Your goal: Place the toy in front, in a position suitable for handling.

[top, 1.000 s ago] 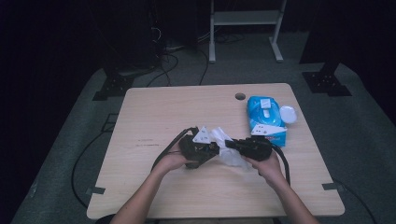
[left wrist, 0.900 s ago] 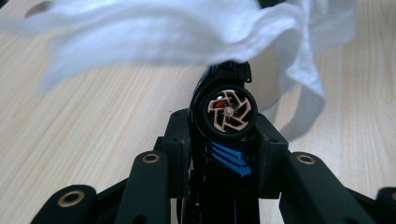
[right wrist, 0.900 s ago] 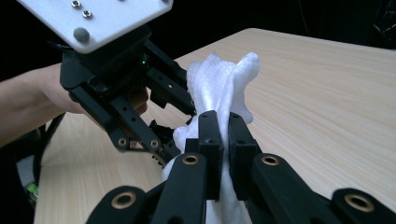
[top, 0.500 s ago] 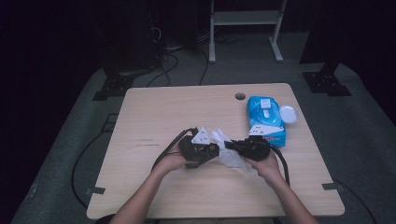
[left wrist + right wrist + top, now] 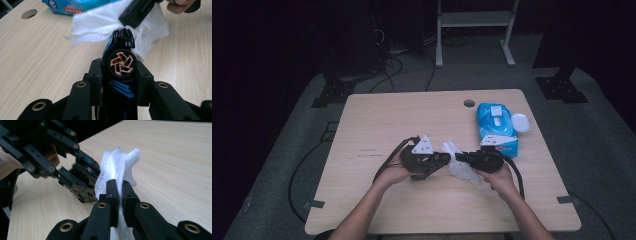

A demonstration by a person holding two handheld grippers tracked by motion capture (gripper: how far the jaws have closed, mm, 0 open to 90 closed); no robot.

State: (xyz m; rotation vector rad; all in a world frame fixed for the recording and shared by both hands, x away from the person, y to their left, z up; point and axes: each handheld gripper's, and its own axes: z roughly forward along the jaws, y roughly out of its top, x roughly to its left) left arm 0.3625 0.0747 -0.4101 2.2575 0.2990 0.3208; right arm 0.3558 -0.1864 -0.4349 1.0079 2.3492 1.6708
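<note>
On the table [image 5: 377, 125], one toy car [image 5: 121, 56] clamped in left gripper [image 5: 438, 161] jaws, one white wipe [image 5: 117, 167] pinched by right gripper [image 5: 466, 158]

text: none legible | wipes pack [image 5: 75, 5]: red label strip and logo, print too blurred

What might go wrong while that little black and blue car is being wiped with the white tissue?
Three risks, as I judge them. The left tool clamps the glossy black and blue toy car by its sides alone, so a hard rub might push it loose. The right tool pinches just a fold of the thin white wipe, which could tear or slip out. The blue wipe packet lies close behind the right hand; a backward sweep might knock it.
</note>
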